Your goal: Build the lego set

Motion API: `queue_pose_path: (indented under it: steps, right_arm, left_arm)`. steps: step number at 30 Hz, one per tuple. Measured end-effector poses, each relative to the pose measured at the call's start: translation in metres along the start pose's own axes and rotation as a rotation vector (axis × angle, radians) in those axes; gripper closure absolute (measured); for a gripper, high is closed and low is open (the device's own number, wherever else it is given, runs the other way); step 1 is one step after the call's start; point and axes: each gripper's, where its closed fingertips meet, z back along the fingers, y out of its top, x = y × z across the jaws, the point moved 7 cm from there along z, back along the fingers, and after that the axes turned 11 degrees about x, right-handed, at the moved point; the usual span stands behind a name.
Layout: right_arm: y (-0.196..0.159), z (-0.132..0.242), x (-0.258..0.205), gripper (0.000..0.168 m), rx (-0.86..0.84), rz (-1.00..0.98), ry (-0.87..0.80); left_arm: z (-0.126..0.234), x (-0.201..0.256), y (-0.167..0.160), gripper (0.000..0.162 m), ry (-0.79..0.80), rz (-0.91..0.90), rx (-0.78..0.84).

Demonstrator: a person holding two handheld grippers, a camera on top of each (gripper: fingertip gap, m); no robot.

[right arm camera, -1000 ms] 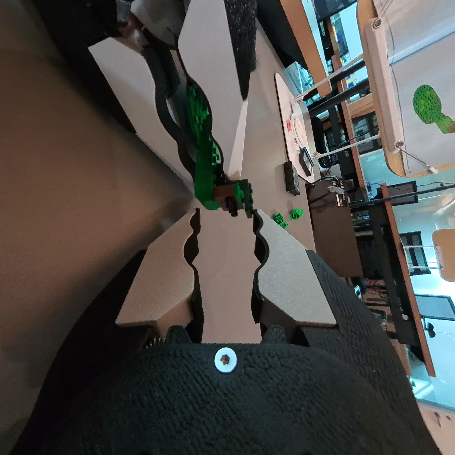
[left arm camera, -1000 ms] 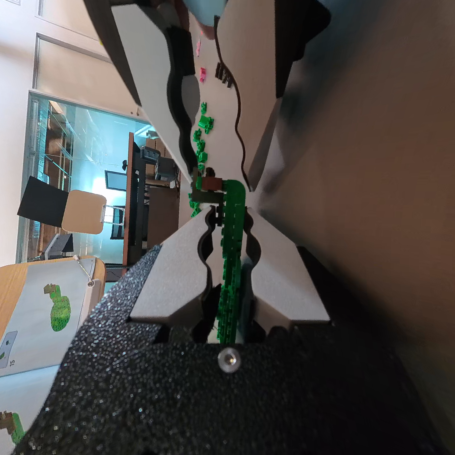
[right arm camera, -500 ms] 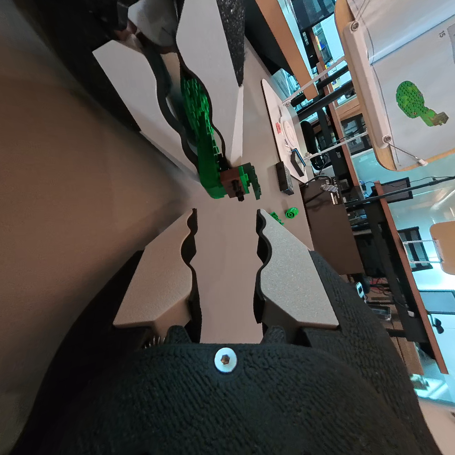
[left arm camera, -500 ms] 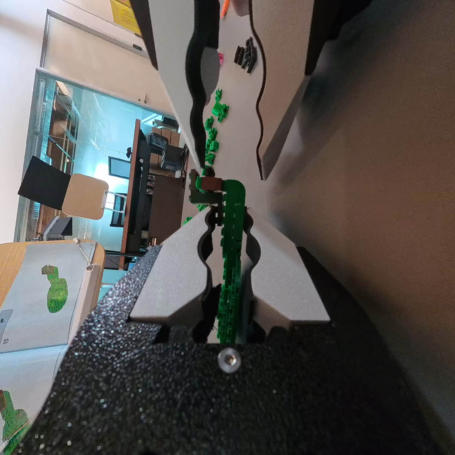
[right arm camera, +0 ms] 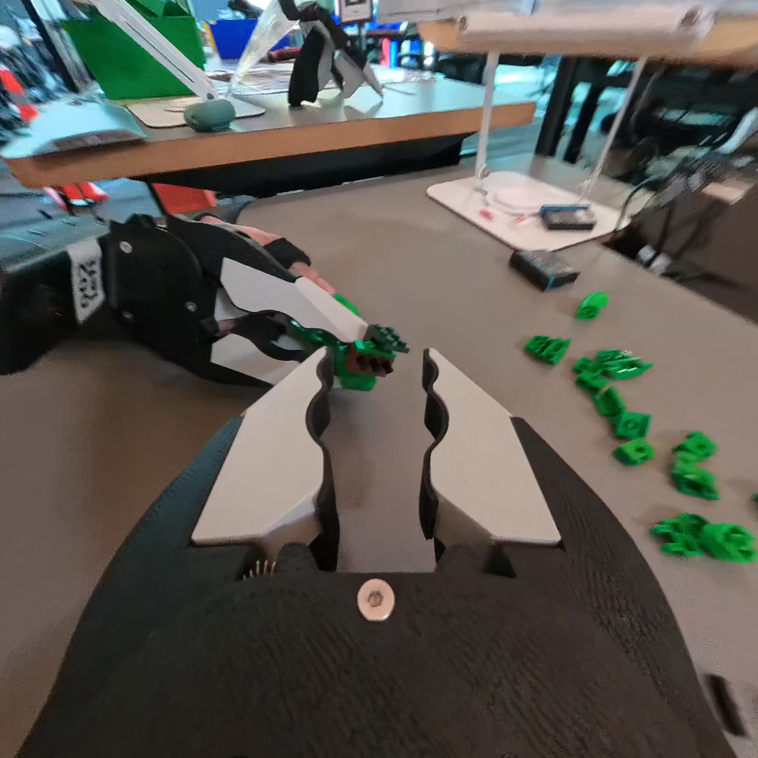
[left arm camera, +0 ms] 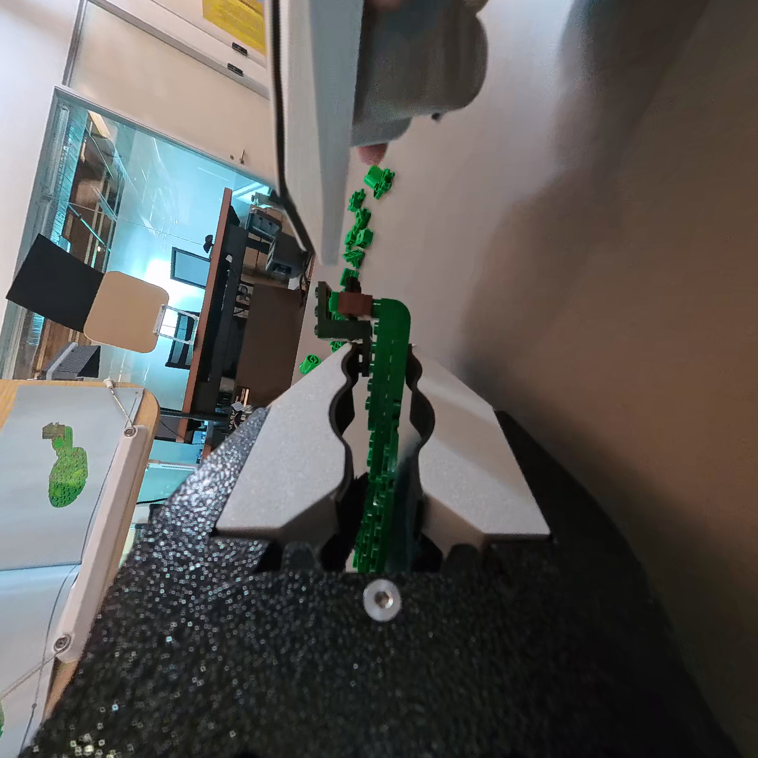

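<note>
My left gripper (left arm camera: 379, 355) is shut on the green lego build (left arm camera: 385, 410), a long green plate held edge-on with a brown brick (left arm camera: 355, 303) and dark green pieces at its far tip. In the right wrist view the same build (right arm camera: 365, 361) sticks out of the left gripper (right arm camera: 361, 328), low over the grey table (right arm camera: 451, 262). My right gripper (right arm camera: 375, 355) is open and empty, just in front of the build's tip. Several loose green pieces (right arm camera: 623, 414) lie on the table to its right; they also show in the left wrist view (left arm camera: 361, 229).
An instruction sheet on a wooden stand (left arm camera: 61, 471) shows at the left. A white stand base (right arm camera: 525, 209) and a small black box (right arm camera: 541, 268) sit at the back of the table. Another desk (right arm camera: 262, 135) stands behind. A person's hand (right arm camera: 287, 254) holds the left gripper. My right fingertips sit around 5 cm from my left ones.
My right gripper has rolled upright and pulled back from the build, with the loose green pieces now at its right. My left gripper still holds the build in place.
</note>
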Motion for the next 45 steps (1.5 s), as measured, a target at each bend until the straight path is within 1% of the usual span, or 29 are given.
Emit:
queue_pose_path:
  steps: [3,7,9,11,12,14,23,40,41,42,44,45]
  right_arm:
    - [-0.006,-0.007,-0.004,0.126,-0.052,-0.136,0.060]
    - [-0.013,-0.018,-0.004,0.124,-0.101,-0.161,0.033]
    - [-0.012,-0.020,-0.003,0.125,-0.094,-0.167,0.028]
    - [-0.011,-0.021,-0.003,0.132,-0.082,-0.174,0.028]
    - [-0.011,-0.021,-0.003,0.139,-0.079,-0.174,0.030]
    - [-0.010,-0.020,-0.004,0.142,-0.070,-0.172,0.049]
    - [-0.010,-0.018,-0.005,0.142,-0.068,-0.187,0.077]
    - [-0.010,-0.017,-0.004,0.143,-0.067,-0.200,0.075]
    - [-0.010,-0.017,-0.004,0.142,-0.066,-0.192,0.075]
    - [-0.009,-0.015,-0.005,0.137,-0.064,-0.161,0.080]
    - [-0.008,-0.011,-0.007,0.113,-0.077,-0.028,0.079]
    - [-0.009,-0.008,-0.009,0.106,-0.098,0.067,0.070]
  left_arm:
    - [-0.001,-0.001,0.000,0.142,0.002,0.018,0.007]
    - [0.000,-0.002,0.000,0.142,0.006,0.031,0.025]
    - [0.000,-0.002,0.001,0.142,0.006,0.028,0.029]
    - [0.001,-0.002,0.002,0.142,0.006,0.020,0.042]
    - [0.002,-0.002,0.003,0.142,0.009,0.014,0.051]
    - [0.003,-0.002,0.003,0.142,0.010,0.007,0.070]
    - [0.009,-0.001,0.004,0.143,-0.009,-0.049,0.133]
    - [0.008,-0.004,0.006,0.143,-0.034,-0.085,0.090]
    - [0.008,-0.004,0.006,0.143,-0.040,-0.073,0.090]
    - [0.008,-0.004,0.007,0.143,-0.044,-0.061,0.095]
    - [0.007,-0.003,0.006,0.143,-0.061,-0.049,0.090]
    - [0.007,-0.002,0.006,0.143,-0.069,-0.047,0.089]
